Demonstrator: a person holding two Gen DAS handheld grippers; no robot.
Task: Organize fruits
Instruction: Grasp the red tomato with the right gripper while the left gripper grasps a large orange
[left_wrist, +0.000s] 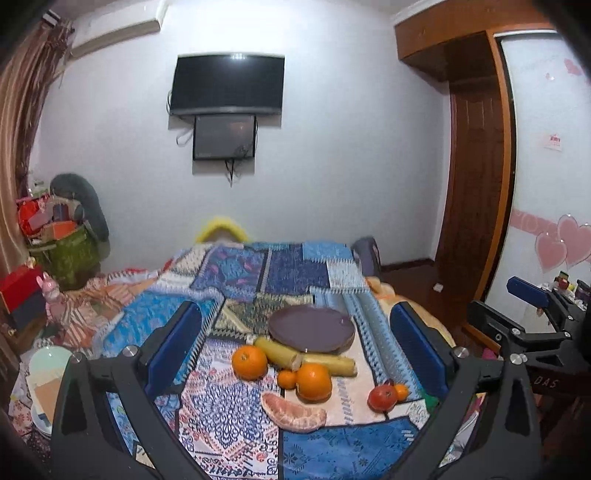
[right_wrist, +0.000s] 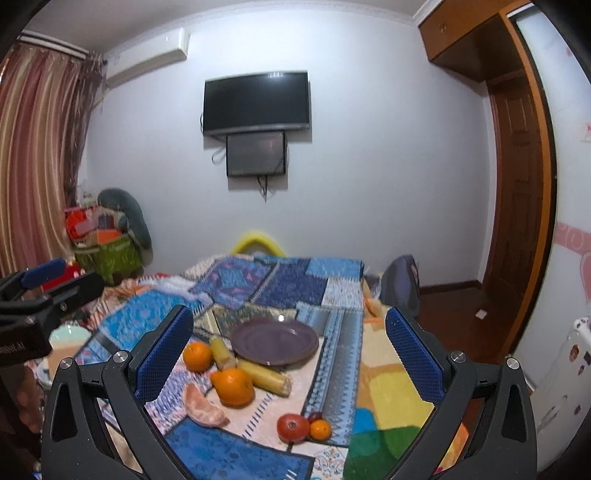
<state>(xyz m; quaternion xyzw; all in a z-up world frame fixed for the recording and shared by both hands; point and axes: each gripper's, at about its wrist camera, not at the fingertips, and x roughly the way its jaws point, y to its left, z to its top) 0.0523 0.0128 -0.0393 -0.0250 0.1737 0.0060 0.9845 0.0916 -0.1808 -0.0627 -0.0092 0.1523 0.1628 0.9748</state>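
Hovering above the patchwork cloth (left_wrist: 236, 417), the left gripper (left_wrist: 295, 350) has its blue pads spread wide with nothing between them; the right gripper (right_wrist: 291, 354) is likewise spread and empty. Nearest lies a peeled citrus segment (left_wrist: 293, 412) beside a red fruit (left_wrist: 382, 398) that touches a small orange (left_wrist: 401, 391). Just behind sits a big orange (left_wrist: 313, 381) with a tiny tangerine (left_wrist: 287, 379) against it, and another orange (left_wrist: 249, 362) to the left. Two yellow cane pieces (left_wrist: 277, 352) lie against the empty purple plate (left_wrist: 312, 328). Far back, a dark television (left_wrist: 227, 85) hangs on the wall.
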